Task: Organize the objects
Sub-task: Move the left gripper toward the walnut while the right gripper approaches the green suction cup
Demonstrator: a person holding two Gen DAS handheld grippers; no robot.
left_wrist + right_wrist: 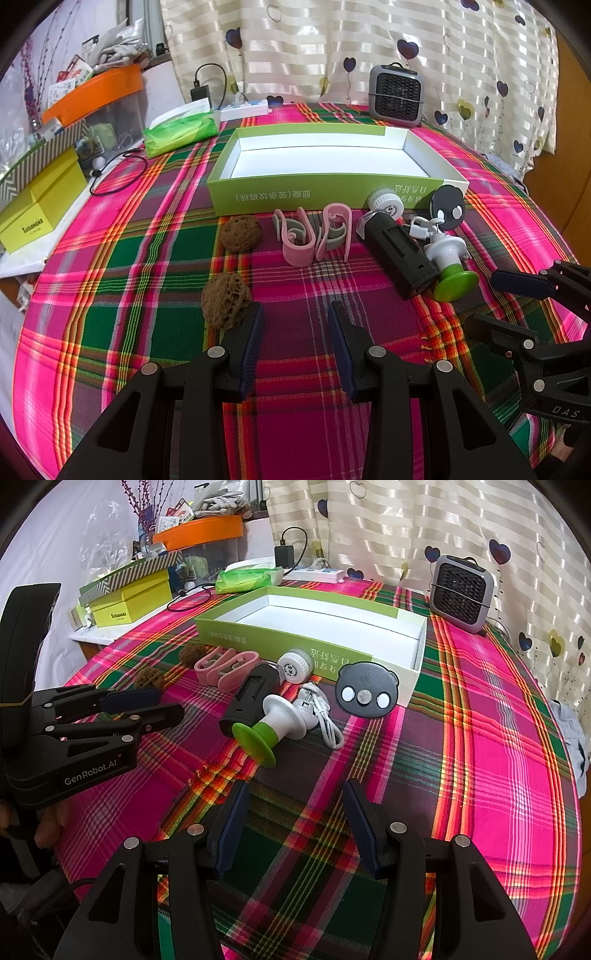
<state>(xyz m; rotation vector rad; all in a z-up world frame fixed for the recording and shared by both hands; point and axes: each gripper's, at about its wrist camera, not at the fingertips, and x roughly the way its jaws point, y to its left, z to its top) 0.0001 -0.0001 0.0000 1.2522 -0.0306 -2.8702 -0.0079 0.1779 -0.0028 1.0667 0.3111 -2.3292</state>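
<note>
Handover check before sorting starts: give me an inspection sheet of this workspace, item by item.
Surface: plaid cloth covers the table.
Job's things: green box open and empty; in front of it two walnuts, pink clips, black device, green-based holder, black round piece, white round cap.
Clutter: tissue pack, yellow box, orange bin, small heater.
Grippers: left gripper open, nothing between its pads; right gripper open, likewise.
Cables: white cable beside the holder; black cord; power strip with charger.
Surroundings: heart-print curtain behind.
</note>
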